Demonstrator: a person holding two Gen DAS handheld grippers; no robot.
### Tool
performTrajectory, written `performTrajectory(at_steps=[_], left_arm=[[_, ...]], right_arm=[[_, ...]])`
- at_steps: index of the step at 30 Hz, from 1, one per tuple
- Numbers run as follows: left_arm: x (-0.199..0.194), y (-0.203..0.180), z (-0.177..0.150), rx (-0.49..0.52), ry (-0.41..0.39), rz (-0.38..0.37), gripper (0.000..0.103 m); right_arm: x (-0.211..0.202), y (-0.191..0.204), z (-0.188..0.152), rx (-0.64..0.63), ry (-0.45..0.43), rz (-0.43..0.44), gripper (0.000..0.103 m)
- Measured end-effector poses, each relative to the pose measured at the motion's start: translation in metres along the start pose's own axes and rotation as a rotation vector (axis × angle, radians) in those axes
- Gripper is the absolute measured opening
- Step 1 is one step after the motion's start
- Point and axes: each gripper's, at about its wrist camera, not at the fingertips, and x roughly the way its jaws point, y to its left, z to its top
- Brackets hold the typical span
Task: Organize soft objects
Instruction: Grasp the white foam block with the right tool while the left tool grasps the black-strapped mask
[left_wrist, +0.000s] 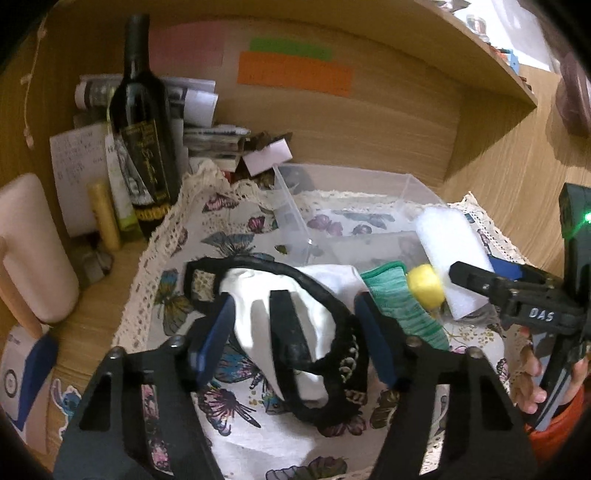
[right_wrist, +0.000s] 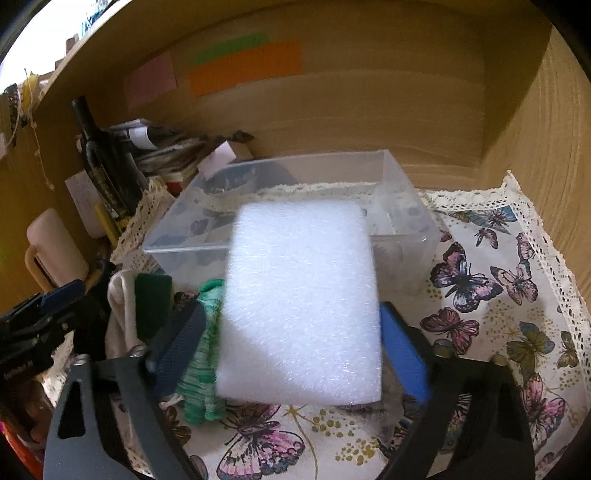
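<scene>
Your clear plastic bin (right_wrist: 402, 206) on the butterfly-print cloth (right_wrist: 517, 295) looks empty so far, so the sorting has barely begun. Your right gripper (right_wrist: 291, 343) is clamped on the white foam block (right_wrist: 303, 302), held in front of the bin's near wall and not yet inside. Your left gripper (left_wrist: 295, 332) stands open around the white cloth with black straps (left_wrist: 295, 325); the green striped cloth (left_wrist: 399, 302) and small yellow ball (left_wrist: 424, 284) also wait outside the bin.

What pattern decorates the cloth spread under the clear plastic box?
Colourful butterflies on white, with a lace edge: the cloth shows best in the right wrist view.
</scene>
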Motion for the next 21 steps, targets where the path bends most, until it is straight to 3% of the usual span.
performTrajectory(at_steps=[2,6,8,11,21], left_arm=[[0.007,0.002,-0.001,-0.017,0.028,-0.023,0.039],[0.017,0.009,-0.006,-0.059,0.069,-0.065,0.031],[0.017,0.009,-0.008,-0.068,0.07,-0.074,0.02],[0.01,0.009,-0.009,-0.078,0.051,-0.079,0.013],[-0.028,0.014,0.013,-0.06,-0.067,-0.054,0.012]], right_arm=[[0.003,0.0,-0.001,0.0,0.011,0.005,0.08],[0.0,0.001,-0.003,-0.01,-0.001,-0.001,0.079],[-0.002,0.001,-0.004,-0.013,-0.008,-0.004,0.079],[-0.008,0.002,-0.004,-0.019,-0.022,-0.002,0.079],[-0.038,0.014,0.007,-0.04,-0.118,0.013,0.079]])
